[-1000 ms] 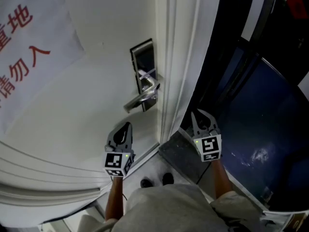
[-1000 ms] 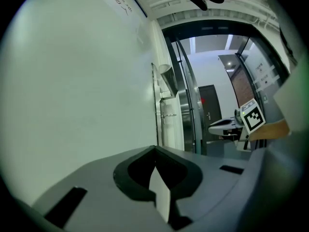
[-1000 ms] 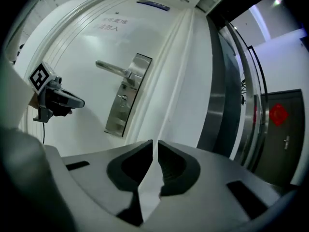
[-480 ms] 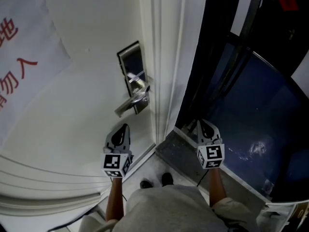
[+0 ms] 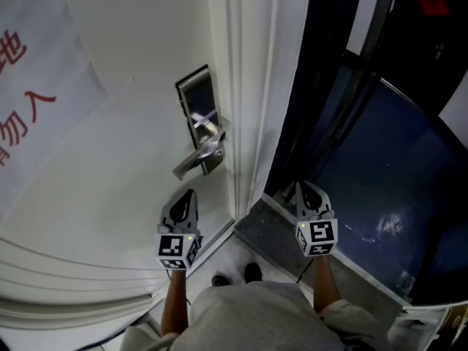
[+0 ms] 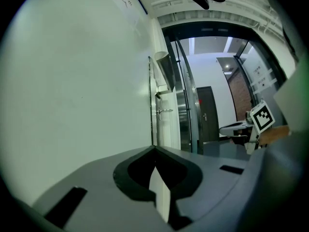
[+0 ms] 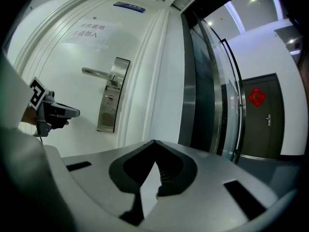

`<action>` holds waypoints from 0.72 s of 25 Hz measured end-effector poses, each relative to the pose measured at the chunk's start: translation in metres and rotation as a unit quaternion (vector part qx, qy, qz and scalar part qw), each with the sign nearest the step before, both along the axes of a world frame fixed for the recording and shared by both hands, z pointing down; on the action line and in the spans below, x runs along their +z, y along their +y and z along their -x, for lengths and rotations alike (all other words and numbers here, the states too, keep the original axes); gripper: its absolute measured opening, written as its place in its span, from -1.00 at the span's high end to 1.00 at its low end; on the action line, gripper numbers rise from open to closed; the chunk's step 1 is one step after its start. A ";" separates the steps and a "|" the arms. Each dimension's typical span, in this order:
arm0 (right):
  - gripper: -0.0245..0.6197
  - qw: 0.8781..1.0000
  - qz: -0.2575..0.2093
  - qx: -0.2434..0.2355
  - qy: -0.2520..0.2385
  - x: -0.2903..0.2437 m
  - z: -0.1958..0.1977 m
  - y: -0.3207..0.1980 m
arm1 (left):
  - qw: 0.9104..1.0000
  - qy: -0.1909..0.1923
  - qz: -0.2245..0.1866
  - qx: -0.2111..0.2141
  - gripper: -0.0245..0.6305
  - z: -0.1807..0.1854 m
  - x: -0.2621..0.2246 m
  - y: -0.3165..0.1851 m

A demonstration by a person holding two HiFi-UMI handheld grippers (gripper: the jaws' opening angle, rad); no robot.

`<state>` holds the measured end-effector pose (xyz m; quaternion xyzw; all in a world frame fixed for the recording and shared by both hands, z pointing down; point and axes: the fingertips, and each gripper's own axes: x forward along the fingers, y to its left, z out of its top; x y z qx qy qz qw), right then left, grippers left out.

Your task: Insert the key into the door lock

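The silver lock plate (image 5: pixel 196 108) with its lever handle (image 5: pixel 196 161) sits on the white door (image 5: pixel 110 167) near its right edge. In the right gripper view the lock plate (image 7: pixel 112 96) shows a small keyhole (image 7: pixel 110 98) under the handle (image 7: pixel 96 73). My left gripper (image 5: pixel 191 193) hangs below the handle, shut, its tips (image 6: pixel 154 148) meeting with nothing seen between them. My right gripper (image 5: pixel 301 186) is to the right, in front of the door frame, also shut (image 7: pixel 154 141) and empty. No key shows in any view.
A paper notice (image 5: pixel 29 79) with red characters hangs on the door at the left. Right of the white frame (image 5: pixel 252 86) stand dark glass panels (image 5: pixel 380 159) and a dark threshold (image 5: pixel 267 229). A far dark door bears a red sign (image 7: pixel 256 96). My shoes (image 5: pixel 234 274) show below.
The right gripper's jaws, slightly apart a second ago, have closed. That gripper has shifted a little. The head view has swung, so the lock now sits further left.
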<state>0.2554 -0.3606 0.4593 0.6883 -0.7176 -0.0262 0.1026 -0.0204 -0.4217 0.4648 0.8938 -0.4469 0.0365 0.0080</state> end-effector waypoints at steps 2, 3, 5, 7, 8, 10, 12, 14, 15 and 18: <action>0.86 1.000 0.000 -0.002 0.000 -0.001 0.002 -0.001 | 1.000 0.002 -0.005 0.000 0.87 0.000 -0.002 -0.001; 0.86 1.000 0.000 -0.003 0.001 -0.001 0.003 -0.002 | 1.000 0.002 -0.001 0.000 0.87 0.000 -0.001 -0.001; 0.86 1.000 -0.001 -0.005 0.001 -0.002 0.006 -0.003 | 1.000 0.000 0.007 -0.001 0.87 0.001 0.002 0.000; 0.86 1.000 -0.002 -0.007 0.001 -0.004 0.007 -0.004 | 1.000 0.000 0.002 0.000 0.87 0.002 0.001 -0.001; 0.86 1.000 -0.003 -0.008 0.001 -0.004 0.008 -0.005 | 1.000 0.000 -0.001 0.000 0.87 0.002 0.001 -0.001; 0.86 1.000 -0.003 -0.009 0.002 -0.004 0.010 -0.006 | 1.000 0.000 -0.002 -0.001 0.87 0.003 0.000 -0.002; 0.86 1.000 -0.003 -0.012 0.003 -0.004 0.011 -0.008 | 1.000 -0.001 -0.001 -0.003 0.87 0.003 0.000 -0.002; 0.86 1.000 -0.004 -0.015 0.003 -0.004 0.013 -0.009 | 1.000 -0.004 0.004 -0.005 0.87 0.005 0.002 -0.001; 0.86 1.000 -0.004 -0.016 0.004 -0.005 0.014 -0.010 | 1.000 -0.004 0.004 -0.005 0.87 0.004 0.002 -0.001; 0.86 1.000 -0.002 -0.020 0.007 -0.005 0.017 -0.011 | 1.000 0.000 -0.006 -0.004 0.87 0.004 -0.002 -0.002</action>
